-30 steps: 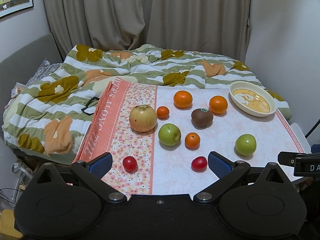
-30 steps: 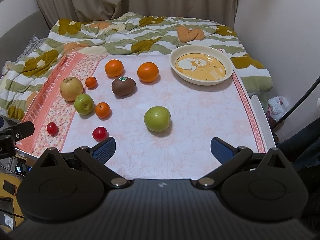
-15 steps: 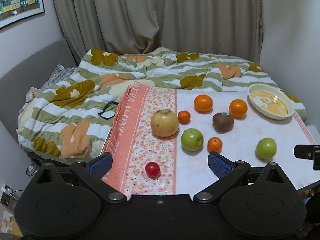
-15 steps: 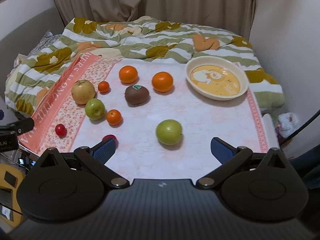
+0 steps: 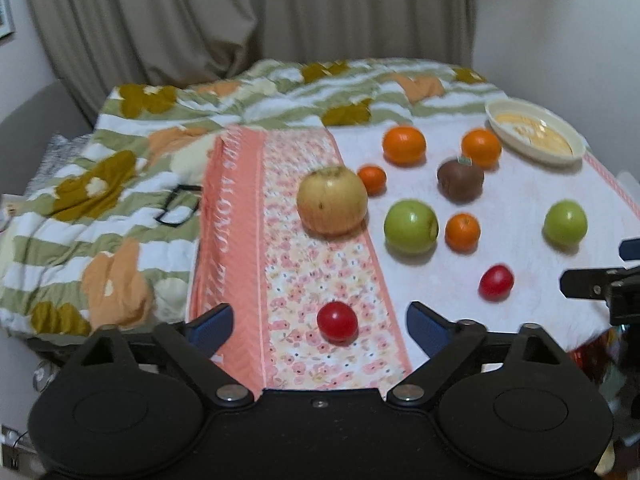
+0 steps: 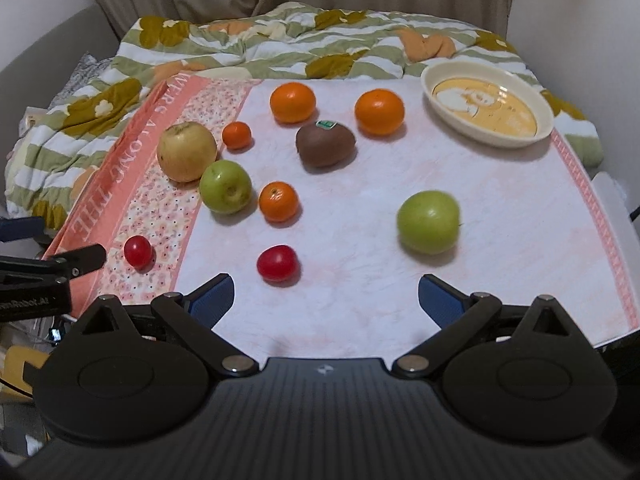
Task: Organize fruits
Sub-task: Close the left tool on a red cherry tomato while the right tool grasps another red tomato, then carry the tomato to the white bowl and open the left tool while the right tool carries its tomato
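Fruit lies on a pink floral cloth (image 6: 500, 216): a yellow apple (image 5: 332, 200), two green apples (image 5: 410, 226) (image 6: 428, 222), two oranges (image 6: 292, 102) (image 6: 379, 112), two small tangerines (image 6: 236, 135) (image 6: 279, 201), a kiwi (image 6: 325, 145) and two red tomatoes (image 5: 337, 321) (image 6: 277, 263). A cream bowl (image 6: 486, 104) sits empty at the far right. My left gripper (image 5: 319, 322) is open, with the near-left tomato between its fingers. My right gripper (image 6: 326, 298) is open and empty, just behind the other tomato.
A rumpled green, white and orange quilt (image 5: 120, 184) covers the bed behind and left of the cloth, with black glasses (image 5: 178, 209) on it. Curtains and walls close the back. The cloth's near edge drops off below both grippers.
Both grippers have moved forward and lower toward the fruit. The left one now frames the near-left tomato. No fruit has moved.
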